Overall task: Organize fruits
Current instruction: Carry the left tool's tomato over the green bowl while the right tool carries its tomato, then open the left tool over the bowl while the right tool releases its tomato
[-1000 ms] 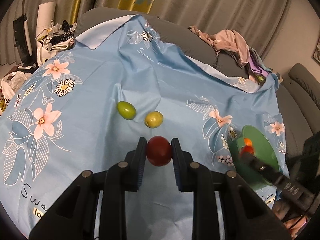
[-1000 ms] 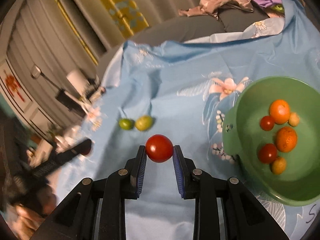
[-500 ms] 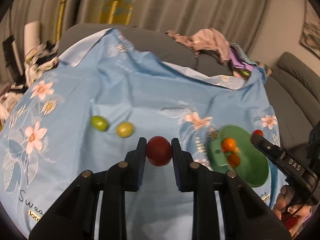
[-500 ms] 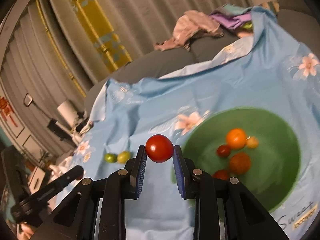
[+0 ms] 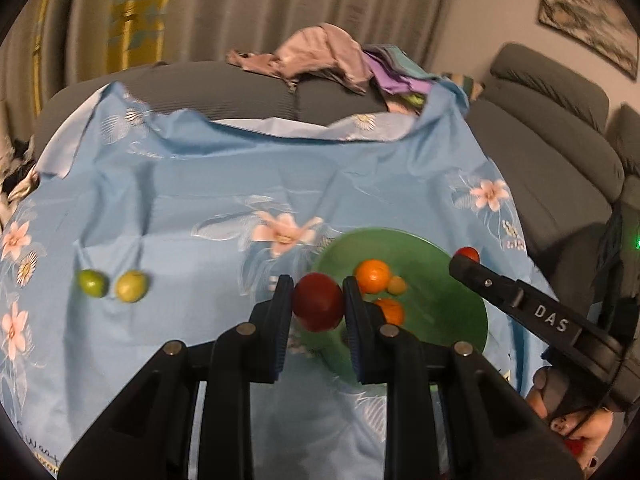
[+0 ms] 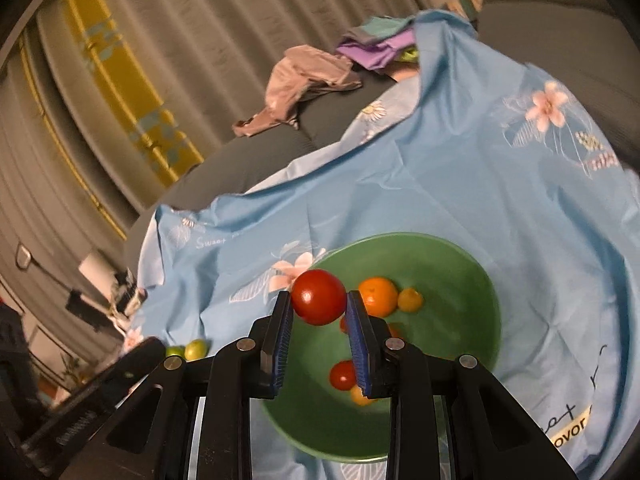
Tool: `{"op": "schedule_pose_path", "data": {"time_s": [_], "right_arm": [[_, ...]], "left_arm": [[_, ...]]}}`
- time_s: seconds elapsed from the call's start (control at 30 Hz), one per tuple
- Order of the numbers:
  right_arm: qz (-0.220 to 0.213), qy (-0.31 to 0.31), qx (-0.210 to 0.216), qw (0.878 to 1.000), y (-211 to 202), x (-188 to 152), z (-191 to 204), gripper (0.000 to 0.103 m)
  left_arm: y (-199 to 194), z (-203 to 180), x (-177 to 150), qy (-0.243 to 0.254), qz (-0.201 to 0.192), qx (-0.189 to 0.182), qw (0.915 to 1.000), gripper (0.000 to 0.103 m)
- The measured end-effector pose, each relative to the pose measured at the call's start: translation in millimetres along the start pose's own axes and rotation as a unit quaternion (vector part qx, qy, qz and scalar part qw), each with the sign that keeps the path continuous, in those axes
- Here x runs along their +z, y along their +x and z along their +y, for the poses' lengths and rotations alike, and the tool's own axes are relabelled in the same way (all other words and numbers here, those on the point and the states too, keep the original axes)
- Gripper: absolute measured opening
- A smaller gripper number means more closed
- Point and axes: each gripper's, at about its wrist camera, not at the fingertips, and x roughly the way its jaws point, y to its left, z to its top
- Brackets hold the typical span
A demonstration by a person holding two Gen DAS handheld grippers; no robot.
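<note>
Cataloguing by view, as I read it from my station.

Left wrist view: my left hand-held gripper (image 5: 318, 302) is pinching a dark red tomato (image 5: 318, 307) between its blue pads. Green bowl (image 5: 434, 312) lies just ahead and to the right of that tomato; its near-left rim sits under the right finger. In the bowl: a large orange fruit (image 5: 373, 276), a small yellow fruit (image 5: 397, 285), another orange fruit (image 5: 390, 310) partly hidden. Two green fruits (image 5: 110, 285) rest on the blue floral sheet (image 5: 200, 200), well apart to the left. My right hand-held gripper (image 5: 466, 258) enters from the right, holding a bright red tomato (image 5: 469, 254) at the bowl's far-right rim.

Right wrist view: the right hand-held gripper (image 6: 319, 304) is clamped on its bright red tomato (image 6: 319, 297), which hangs over the bowl's (image 6: 460, 280) far-left part. Beneath lie two orange fruits, a small yellow one and two small red ones (image 6: 343, 374). Green fruits (image 6: 190, 350) lie far left.

Judgement: right hand is the nearer, already above the bowl; I would release there first. Left tomato needs a short carry right and forward. Round fruit has no long axis to mind.
</note>
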Motion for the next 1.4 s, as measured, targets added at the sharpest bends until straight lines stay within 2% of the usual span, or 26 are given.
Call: {"op": "schedule_pose_path", "data": {"time_s": [0.3,0.43,0.87,1.0,1.13,1.4], "right_arm": [[0.016,0.029,-0.011,0.999,9.1,4.2,-22.1,0.029],[0.015,0.025,-0.038,0.999,8.1,3.4,-24.5,0.030],[0.034,0.035,-0.061,0.997,21.1,3.4,-37.2,0.030],[0.042,0.034,-0.069,0.996,24.9,2.2,-38.7,0.030],[0.047,0.017,-0.095,0.994,28.0,0.2,-36.9,0.030],[0.053,0.016,-0.111,0.992,30.8,-1.0,-36.5,0.030]], "left_arm": [[50.4,-38.4,-3.9,0.030,0.045,-0.023,0.9983,0.025],[66.4,-50.4,-7.1,0.040,0.060,-0.018,0.9972,0.025],[85.4,-64.2,-9.6,0.064,0.080,-0.024,0.9945,0.025],[89.0,-65.6,-13.5,0.063,0.087,-0.037,0.9935,0.025],[93.9,-63.3,-15.3,0.058,0.092,-0.029,0.9937,0.025],[93.3,-60.5,-17.4,0.053,0.092,-0.025,0.9941,0.026]]}}
